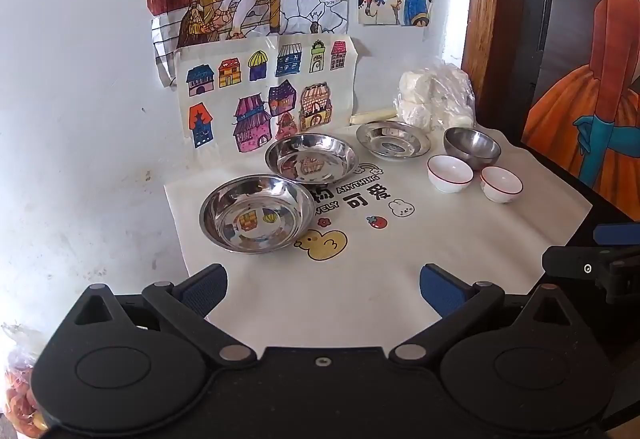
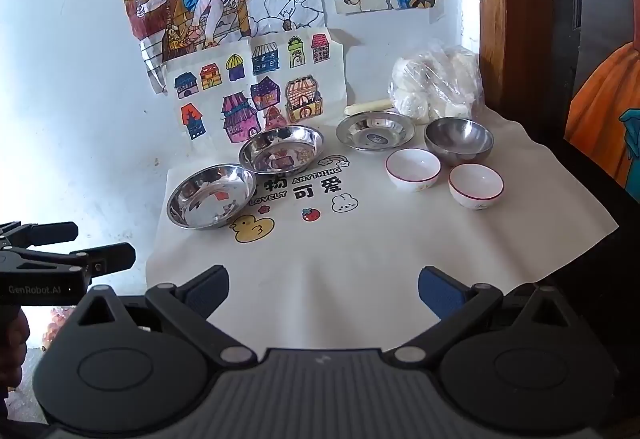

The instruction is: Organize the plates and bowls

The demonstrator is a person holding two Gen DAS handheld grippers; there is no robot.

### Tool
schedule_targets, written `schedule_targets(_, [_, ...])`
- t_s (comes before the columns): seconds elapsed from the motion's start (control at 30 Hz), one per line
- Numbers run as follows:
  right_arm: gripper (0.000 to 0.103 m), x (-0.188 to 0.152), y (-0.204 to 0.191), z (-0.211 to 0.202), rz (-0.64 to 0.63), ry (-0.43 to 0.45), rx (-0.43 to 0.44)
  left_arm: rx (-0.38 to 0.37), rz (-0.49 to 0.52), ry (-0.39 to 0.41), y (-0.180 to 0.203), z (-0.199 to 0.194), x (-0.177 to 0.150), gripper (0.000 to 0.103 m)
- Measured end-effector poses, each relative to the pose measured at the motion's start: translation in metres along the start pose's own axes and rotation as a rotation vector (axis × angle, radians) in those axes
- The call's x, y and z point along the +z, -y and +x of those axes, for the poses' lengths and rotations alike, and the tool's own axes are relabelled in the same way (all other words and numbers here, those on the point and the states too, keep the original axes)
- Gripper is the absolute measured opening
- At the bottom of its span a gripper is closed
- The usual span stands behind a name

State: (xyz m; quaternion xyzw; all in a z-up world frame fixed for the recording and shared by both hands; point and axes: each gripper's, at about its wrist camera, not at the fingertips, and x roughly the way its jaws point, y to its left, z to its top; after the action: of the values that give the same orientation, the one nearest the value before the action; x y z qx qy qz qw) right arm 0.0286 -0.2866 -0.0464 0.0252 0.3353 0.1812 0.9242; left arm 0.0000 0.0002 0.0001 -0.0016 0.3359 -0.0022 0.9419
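Three shiny steel plates lie on a white printed cloth (image 1: 360, 303): a near one (image 1: 257, 214) (image 2: 211, 196), a middle one (image 1: 312, 159) (image 2: 281, 149), and a far one (image 1: 393, 139) (image 2: 375, 130). A steel bowl (image 1: 472, 147) (image 2: 459, 141) stands at the right, with two white red-rimmed bowls before it (image 1: 450, 173) (image 1: 501, 183) (image 2: 413, 169) (image 2: 475, 185). My left gripper (image 1: 323, 289) and right gripper (image 2: 323, 289) both hover wide open over the cloth's near edge, nothing between their blue pads. The left gripper also shows at the left edge of the right wrist view.
A clear bag of white buns (image 1: 436, 97) (image 2: 438, 85) sits at the back right against the wall. Children's drawings (image 1: 260, 95) hang on the wall behind the plates. A dark door frame (image 1: 484, 19) borders the table on the right.
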Motion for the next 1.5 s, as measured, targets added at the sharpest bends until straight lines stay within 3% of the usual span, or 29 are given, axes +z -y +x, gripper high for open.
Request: schedule_targets(1.5, [0.103,0.0011,0.0006,-0.0016,-0.003,0.003,-0.004,0.005,0.008,-0.010,0.0006,0.0030,-0.0014,0.102])
